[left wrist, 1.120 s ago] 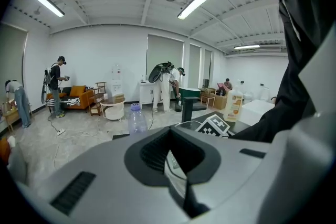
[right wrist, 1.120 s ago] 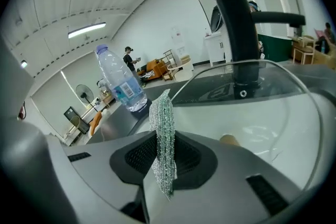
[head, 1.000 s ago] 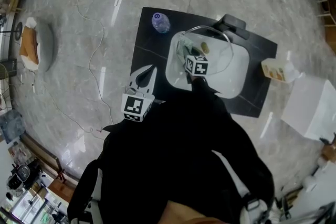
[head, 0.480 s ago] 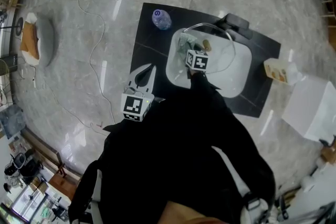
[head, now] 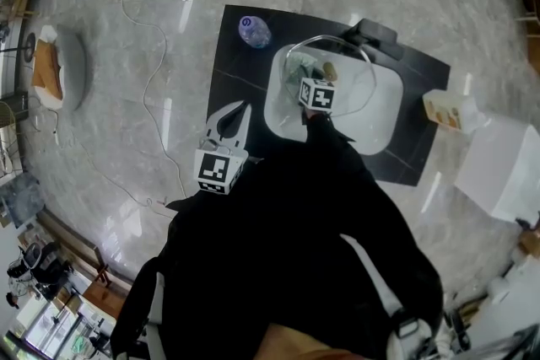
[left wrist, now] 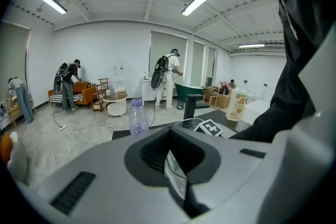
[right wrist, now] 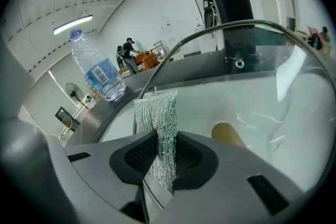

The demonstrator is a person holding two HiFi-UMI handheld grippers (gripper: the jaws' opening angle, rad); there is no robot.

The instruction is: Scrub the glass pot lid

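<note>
Silvery mesh scrubbing cloth pinched in the right claw, close to the glass pot lid (in the white basin); left claw pressed together, empty.

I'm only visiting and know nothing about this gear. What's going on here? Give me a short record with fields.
Setting: white sink in a black counter, water bottle beside it
Right gripper: shut on a mesh scrubbing cloth, inside the sink
Glass pot lid: in the sink, just beyond the cloth
Left gripper: shut, empty, held away from the sink
</note>
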